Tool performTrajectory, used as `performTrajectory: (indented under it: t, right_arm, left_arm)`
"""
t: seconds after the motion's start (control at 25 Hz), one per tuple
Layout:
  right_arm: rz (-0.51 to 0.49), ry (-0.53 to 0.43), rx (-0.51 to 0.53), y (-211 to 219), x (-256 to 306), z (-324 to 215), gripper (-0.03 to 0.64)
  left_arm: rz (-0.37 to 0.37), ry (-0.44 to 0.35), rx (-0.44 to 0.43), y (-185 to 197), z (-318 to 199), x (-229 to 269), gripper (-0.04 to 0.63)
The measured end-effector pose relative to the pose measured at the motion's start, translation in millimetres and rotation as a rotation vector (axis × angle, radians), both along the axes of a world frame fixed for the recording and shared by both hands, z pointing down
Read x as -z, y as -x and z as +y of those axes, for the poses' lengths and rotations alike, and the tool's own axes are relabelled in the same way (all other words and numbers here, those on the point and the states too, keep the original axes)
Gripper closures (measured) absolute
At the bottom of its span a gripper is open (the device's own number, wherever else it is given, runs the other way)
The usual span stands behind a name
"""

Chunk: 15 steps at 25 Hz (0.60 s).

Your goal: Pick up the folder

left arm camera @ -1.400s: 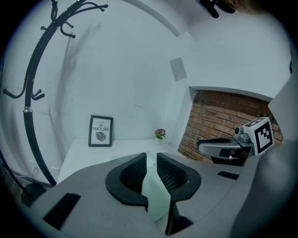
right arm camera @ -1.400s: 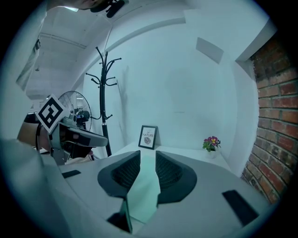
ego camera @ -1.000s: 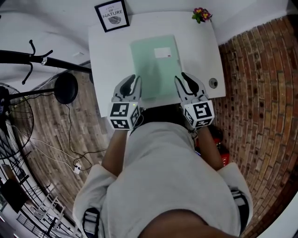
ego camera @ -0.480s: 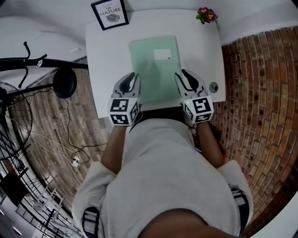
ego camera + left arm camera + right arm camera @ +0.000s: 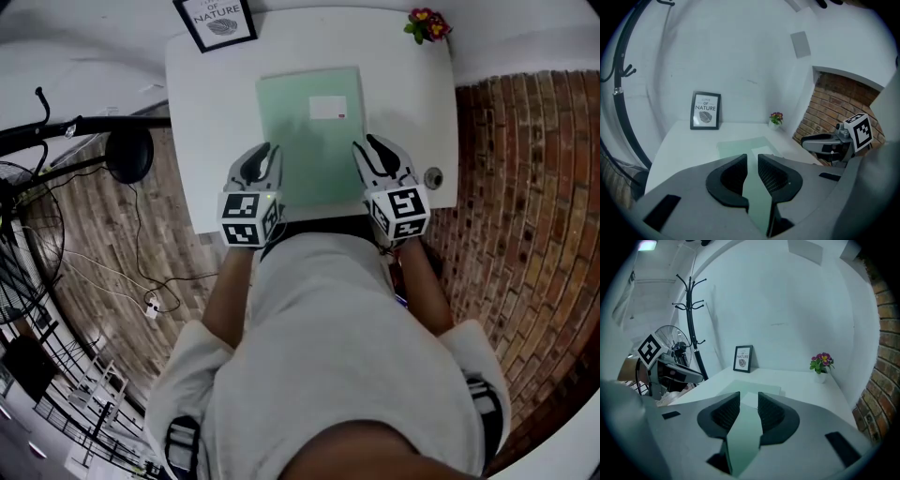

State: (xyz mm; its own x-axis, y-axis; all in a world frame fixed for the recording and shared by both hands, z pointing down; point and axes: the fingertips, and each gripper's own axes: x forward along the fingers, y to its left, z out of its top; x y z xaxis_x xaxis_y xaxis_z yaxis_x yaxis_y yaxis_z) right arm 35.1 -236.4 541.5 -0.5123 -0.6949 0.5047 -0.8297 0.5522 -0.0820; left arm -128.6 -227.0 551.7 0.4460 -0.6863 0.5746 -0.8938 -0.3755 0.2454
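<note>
A pale green folder [image 5: 309, 136] lies flat in the middle of the white table [image 5: 211, 122], its white label [image 5: 326, 108] toward the far right corner. The left hand-held gripper [image 5: 264, 152] is at the folder's near left edge, its jaws a narrow gap apart and gripping nothing. The right hand-held gripper [image 5: 373, 150] is at the near right edge; its jaws stand wider, have just been opening a little, and hold nothing. A framed picture [image 5: 214, 21] stands at the far left corner, and a small flower pot [image 5: 427, 23] at the far right.
</note>
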Motion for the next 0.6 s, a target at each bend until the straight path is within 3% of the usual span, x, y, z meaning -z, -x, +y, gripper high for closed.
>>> performTrajectory:
  t: [0.6]
  right_arm:
    - [0.023,0.144,0.000,-9,-50,-24,0.488]
  left_arm:
    - [0.006,0.131,0.044,8,-22,-50,0.526]
